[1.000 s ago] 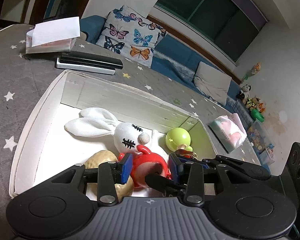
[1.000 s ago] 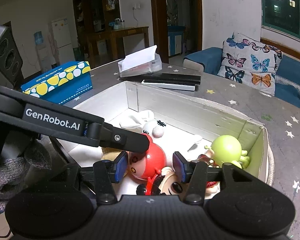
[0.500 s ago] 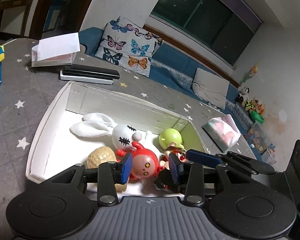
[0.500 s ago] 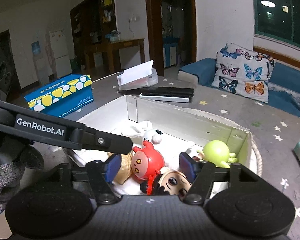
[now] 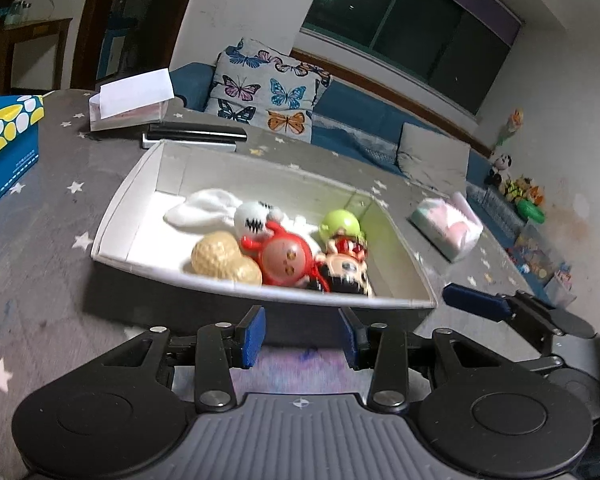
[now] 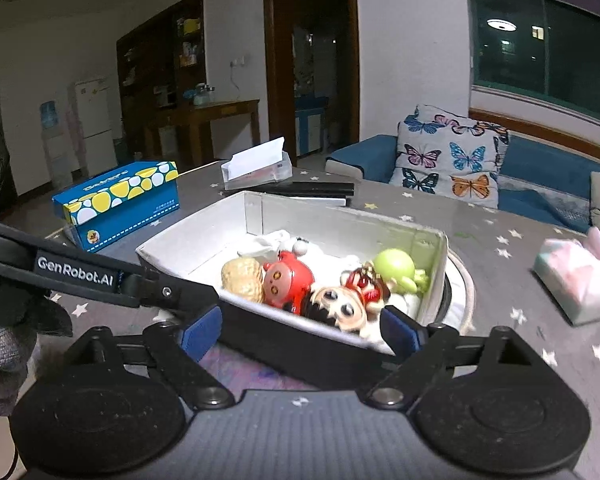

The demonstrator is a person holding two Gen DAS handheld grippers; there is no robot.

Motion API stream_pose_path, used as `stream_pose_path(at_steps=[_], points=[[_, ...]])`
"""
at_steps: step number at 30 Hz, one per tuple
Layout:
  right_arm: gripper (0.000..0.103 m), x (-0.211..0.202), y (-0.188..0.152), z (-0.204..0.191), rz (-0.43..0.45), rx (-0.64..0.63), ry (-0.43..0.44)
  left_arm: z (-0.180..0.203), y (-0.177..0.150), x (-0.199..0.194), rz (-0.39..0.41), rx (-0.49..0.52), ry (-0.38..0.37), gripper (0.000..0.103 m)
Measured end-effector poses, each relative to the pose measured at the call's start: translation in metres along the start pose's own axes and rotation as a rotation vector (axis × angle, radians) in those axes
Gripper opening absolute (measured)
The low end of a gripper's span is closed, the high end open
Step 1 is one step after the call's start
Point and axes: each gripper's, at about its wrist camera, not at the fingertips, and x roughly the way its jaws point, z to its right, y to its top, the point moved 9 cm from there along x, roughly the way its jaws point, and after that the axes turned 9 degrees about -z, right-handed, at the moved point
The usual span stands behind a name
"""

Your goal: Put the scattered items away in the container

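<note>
A white open box (image 5: pixel 120 220) (image 6: pixel 172 240) sits on the grey star-patterned table. In it lie a white rabbit plush (image 5: pixel 220 210), a peanut toy (image 5: pixel 220 260) (image 6: pixel 242 278), a red round doll (image 5: pixel 286 258) (image 6: pixel 288 280), a big-eyed doll (image 5: pixel 344 266) (image 6: pixel 336 306) and a green toy (image 5: pixel 340 222) (image 6: pixel 394 266). My left gripper (image 5: pixel 302 338) is open and empty, just in front of the box's near wall. My right gripper (image 6: pixel 300 334) is wide open and empty, at the box's near corner.
A blue and yellow tissue box (image 6: pixel 116 200) (image 5: pixel 4 148) stands at the left. Behind the box lie black remotes (image 5: pixel 196 136) and a clear case with white paper (image 5: pixel 132 100). A pink and green packet (image 5: pixel 448 230) (image 6: pixel 576 276) lies at the right.
Both grippers have pulled back out of the box to its near side and risen. The right gripper has opened wider. The toys stay in the box.
</note>
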Motion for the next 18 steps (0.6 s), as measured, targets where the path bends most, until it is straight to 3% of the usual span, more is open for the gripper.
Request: stream_pose_path(at_steps=[5, 18], points=[[0.098, -0.009, -0.019, -0.006, -0.009, 0.023, -0.018, -0.001, -0.019, 0.000, -0.039, 0.010, 0.021, 0.042], [0.103, -0.005, -0.056, -0.015, -0.071, 0.071, -0.055, 0.001, -0.054, 0.006, -0.090, 0.056, 0.071, 0.042]])
